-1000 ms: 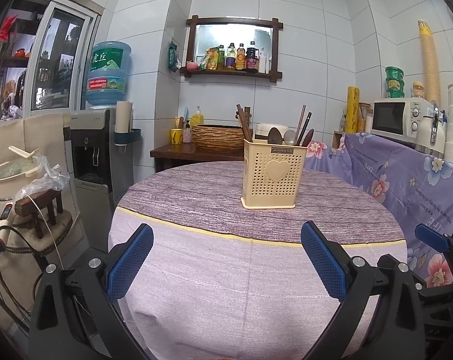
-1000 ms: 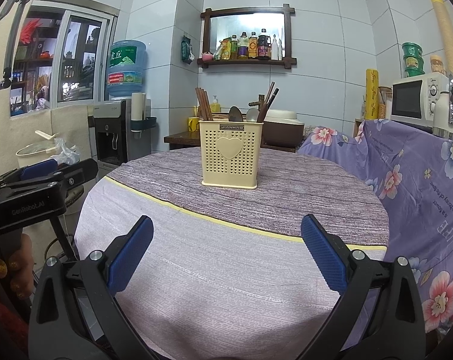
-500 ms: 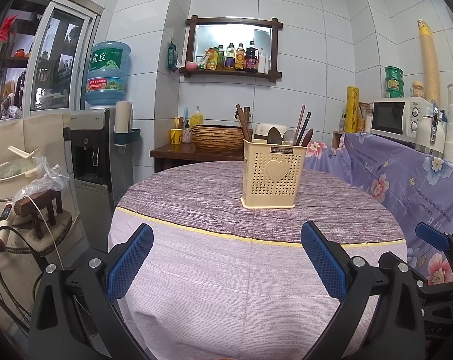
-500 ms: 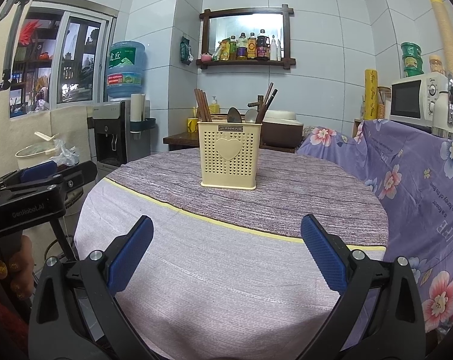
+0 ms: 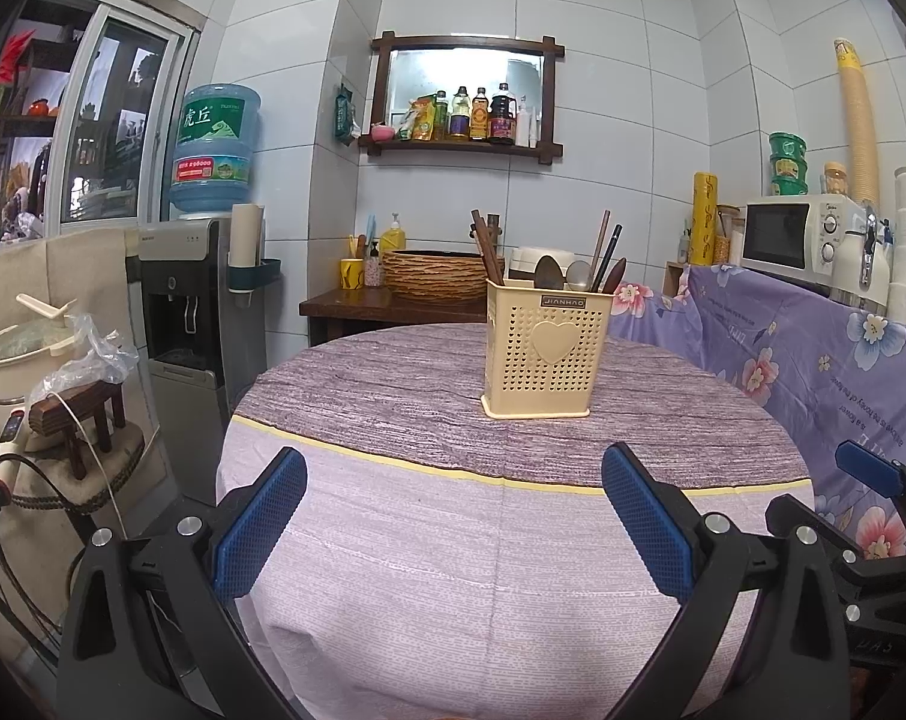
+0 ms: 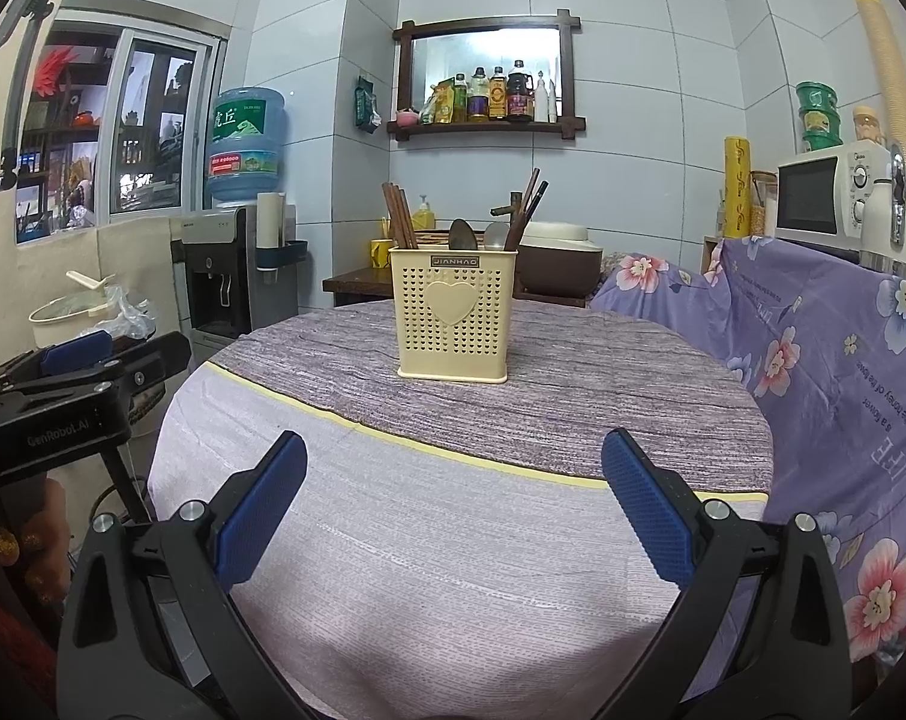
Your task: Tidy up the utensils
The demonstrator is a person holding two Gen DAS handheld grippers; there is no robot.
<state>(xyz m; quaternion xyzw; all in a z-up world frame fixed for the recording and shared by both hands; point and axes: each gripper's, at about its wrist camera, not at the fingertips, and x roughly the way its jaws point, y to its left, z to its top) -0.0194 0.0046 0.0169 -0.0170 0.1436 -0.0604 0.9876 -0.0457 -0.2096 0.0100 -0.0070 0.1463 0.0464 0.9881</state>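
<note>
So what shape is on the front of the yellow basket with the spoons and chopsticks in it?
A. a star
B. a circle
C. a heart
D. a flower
C. The yellow utensil holder on the round table has a raised heart in the middle of its perforated front, just under the brand label; the left wrist view shows the same heart.

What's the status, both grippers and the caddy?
Left gripper open, empty. Right gripper open, empty. Utensil caddy upright mid-table, chopsticks and spoons inside. Tablecloth between bare.
</note>
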